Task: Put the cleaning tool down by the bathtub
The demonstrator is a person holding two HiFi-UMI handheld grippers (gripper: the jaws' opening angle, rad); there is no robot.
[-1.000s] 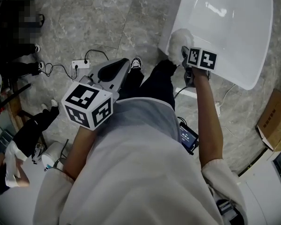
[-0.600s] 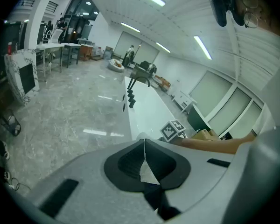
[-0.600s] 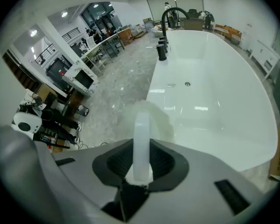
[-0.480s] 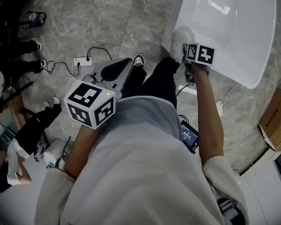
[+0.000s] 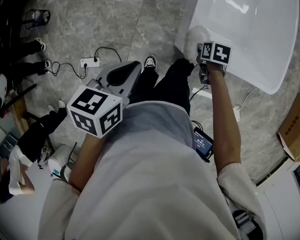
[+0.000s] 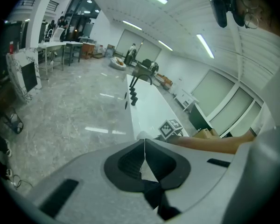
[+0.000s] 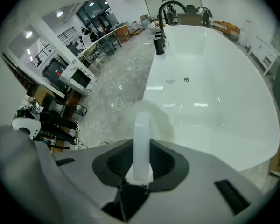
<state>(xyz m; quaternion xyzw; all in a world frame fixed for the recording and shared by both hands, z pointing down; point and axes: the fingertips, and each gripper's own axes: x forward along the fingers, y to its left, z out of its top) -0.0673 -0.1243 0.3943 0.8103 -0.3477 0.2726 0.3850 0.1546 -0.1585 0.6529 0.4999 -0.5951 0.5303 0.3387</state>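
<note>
Right gripper view looks along the right gripper [image 7: 141,149], whose jaws are clamped on the pale, translucent handle of the cleaning tool [image 7: 141,125]. The handle stands squarely between the two dark pads. Its long axis runs straight out along the line the jaws point, away from the camera. At the far end the tool's fluffy white head shows as a soft blur, aimed at the near rim of the white bathtub [image 7: 214,97], where the rim meets the grey stone floor [image 7: 116,92]. A black faucet [image 7: 170,6] rises at the tub's far end. From the head view, the fluffy head sits at the tub's outer edge, just past the gripper's marker cube [image 5: 215,53]. The tool points away from the person, toward the tub. Whether the head touches the rim or the floor I cannot tell. The left gripper [image 6: 144,146] is held off to the person's other side, well apart from the tub. In the left gripper view its jaws are together, tips meeting, with nothing between them. Farther out on the floor lie a white power strip [image 5: 87,62] with its dark cable and, beyond the tub, a cardboard box [image 5: 294,126]. The person's shoe [image 5: 149,61] stands between the two grippers in the head view.
</note>
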